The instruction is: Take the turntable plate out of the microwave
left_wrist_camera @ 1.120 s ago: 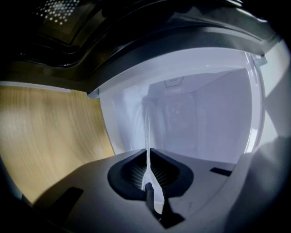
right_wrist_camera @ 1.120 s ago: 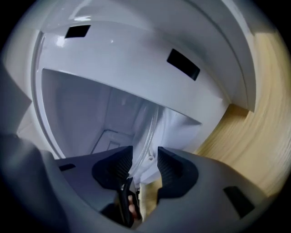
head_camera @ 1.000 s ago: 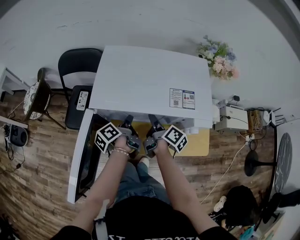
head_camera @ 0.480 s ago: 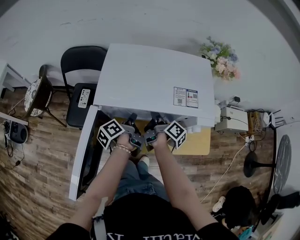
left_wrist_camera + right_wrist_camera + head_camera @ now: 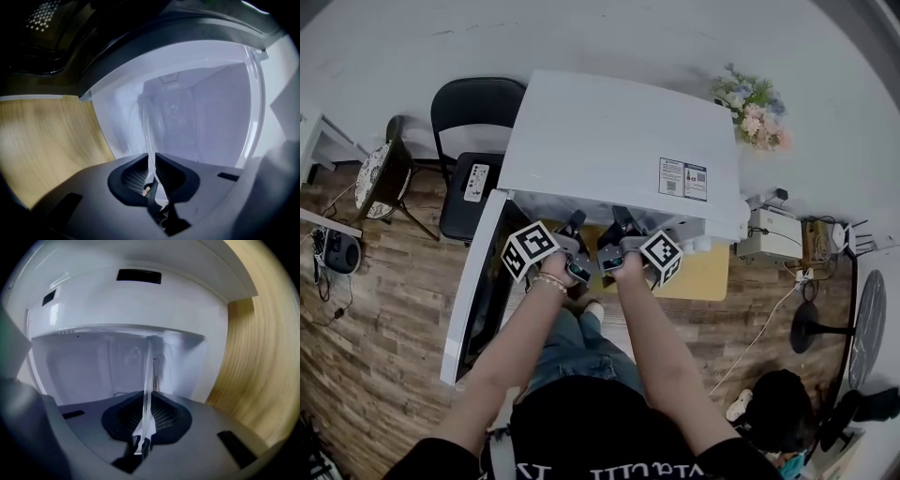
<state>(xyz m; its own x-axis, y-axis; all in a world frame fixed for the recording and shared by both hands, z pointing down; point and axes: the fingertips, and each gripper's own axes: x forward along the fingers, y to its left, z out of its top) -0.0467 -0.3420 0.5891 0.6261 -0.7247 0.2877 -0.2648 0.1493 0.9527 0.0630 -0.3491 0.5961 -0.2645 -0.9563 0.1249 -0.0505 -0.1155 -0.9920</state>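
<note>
The white microwave (image 5: 619, 141) stands on a wooden table with its door (image 5: 473, 300) swung open to the left. Both grippers reach into its mouth side by side, and its top hides their tips in the head view. The clear glass turntable plate (image 5: 149, 126) shows edge-on inside the white cavity. My left gripper (image 5: 151, 161) is shut on its rim. In the right gripper view the plate (image 5: 149, 366) runs between the dark pads of my right gripper (image 5: 147, 401), whose jaws are closing and press on the glass.
A black chair (image 5: 473, 117) stands behind the microwave at the left. Flowers (image 5: 755, 108) and a small white device (image 5: 769, 234) are at the right. The wooden table (image 5: 708, 272) shows bare at the microwave's right. The open door blocks the left side.
Both grippers stay at the microwave's mouth, now a little closer together. The right gripper's marker cube has rolled slightly. The head view has shifted.
</note>
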